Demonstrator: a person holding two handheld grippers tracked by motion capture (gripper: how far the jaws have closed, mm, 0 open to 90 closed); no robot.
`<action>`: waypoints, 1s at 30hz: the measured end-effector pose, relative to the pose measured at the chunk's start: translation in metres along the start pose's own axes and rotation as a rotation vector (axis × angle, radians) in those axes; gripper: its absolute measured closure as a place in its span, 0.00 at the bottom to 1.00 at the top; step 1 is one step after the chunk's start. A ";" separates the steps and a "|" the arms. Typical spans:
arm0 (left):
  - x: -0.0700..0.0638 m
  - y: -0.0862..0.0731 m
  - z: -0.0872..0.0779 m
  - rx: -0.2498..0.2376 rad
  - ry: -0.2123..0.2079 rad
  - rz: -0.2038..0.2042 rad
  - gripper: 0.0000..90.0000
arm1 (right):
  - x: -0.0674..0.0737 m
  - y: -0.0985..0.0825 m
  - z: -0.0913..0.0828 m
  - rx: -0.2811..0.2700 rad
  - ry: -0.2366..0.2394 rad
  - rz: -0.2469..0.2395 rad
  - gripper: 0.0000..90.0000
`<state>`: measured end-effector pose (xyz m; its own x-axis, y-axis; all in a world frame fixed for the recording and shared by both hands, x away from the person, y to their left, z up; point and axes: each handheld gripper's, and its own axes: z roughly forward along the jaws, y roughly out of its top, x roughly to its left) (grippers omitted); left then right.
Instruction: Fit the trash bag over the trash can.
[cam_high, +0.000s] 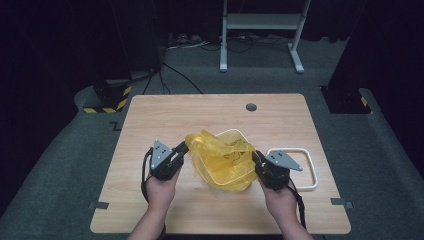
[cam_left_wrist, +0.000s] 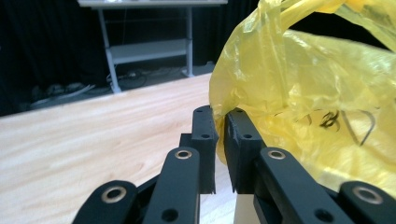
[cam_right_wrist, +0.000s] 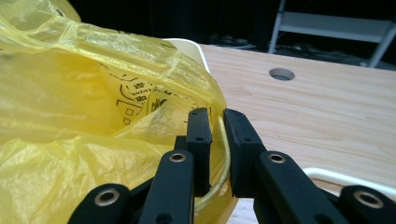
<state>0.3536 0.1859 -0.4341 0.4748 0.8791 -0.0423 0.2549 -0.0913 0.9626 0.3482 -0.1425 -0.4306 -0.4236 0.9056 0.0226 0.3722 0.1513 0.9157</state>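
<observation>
Between the two tongs, left gripper (cam_high: 182, 148) and right gripper (cam_high: 257, 158) each pinch an edge of the yellow bag (cam_high: 222, 160) over a white bin (cam_high: 234, 134); thin, limp, slippery film, best held at its rolled rim.

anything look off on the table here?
Nothing broken or spilled. The yellow bag sits crumpled and lopsided over the white bin, held at opposite edges by the left gripper and right gripper. The white frame lies off separately beside it.
</observation>
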 end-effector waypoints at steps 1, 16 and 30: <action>0.001 -0.002 0.000 0.003 0.003 -0.003 0.91 | 0.000 0.000 0.001 -0.001 0.016 -0.012 0.91; -0.001 -0.022 0.003 0.064 -0.013 -0.016 0.82 | -0.012 0.018 0.022 0.048 0.091 -0.110 0.87; -0.006 -0.025 0.005 0.071 -0.014 -0.018 0.73 | 0.002 0.015 -0.053 -0.132 -0.035 -0.051 0.68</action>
<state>0.3491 0.1808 -0.4593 0.4810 0.8745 -0.0632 0.3225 -0.1095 0.9402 0.3088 -0.1599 -0.3957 -0.4093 0.9116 -0.0373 0.2385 0.1464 0.9600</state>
